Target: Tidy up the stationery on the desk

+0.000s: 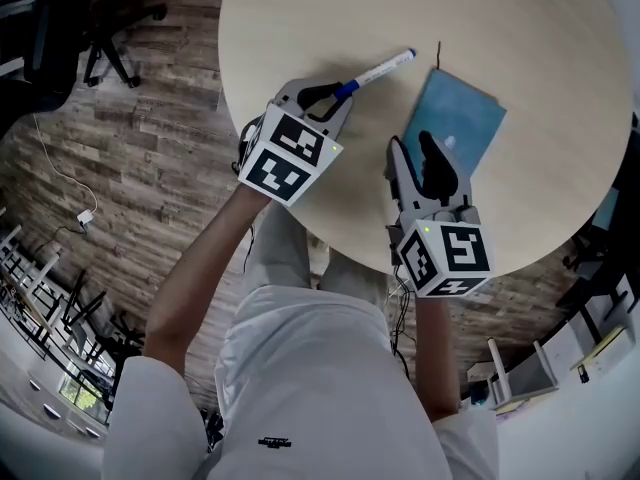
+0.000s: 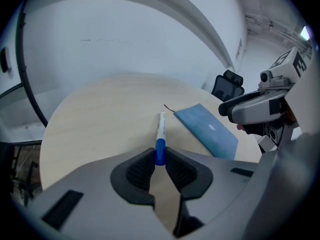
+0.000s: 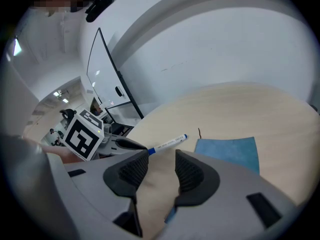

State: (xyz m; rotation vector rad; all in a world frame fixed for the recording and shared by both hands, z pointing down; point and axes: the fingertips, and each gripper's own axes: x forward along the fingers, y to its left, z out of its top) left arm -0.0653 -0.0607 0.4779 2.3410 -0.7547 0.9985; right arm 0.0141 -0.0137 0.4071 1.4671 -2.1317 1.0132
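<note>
Tidying looks like it has only just got going. The left gripper has its fingers clenched on the blue end of a pen. The white end of the pen pokes out over the pale round counter. So the pen is in hand, but I see no cup, box or tray to put it in.

A blue notebook lies flat on the counter, near the pen's tip. A thin dark string sticks out at its far corner. The right gripper is over the near edge of the notebook. Its fingers are spread wide and grip nothing.

I think the notebook is not yet dealt with. The pen needs a resting place, maybe on or next to the notebook. Most of the job looks left to do.
</note>
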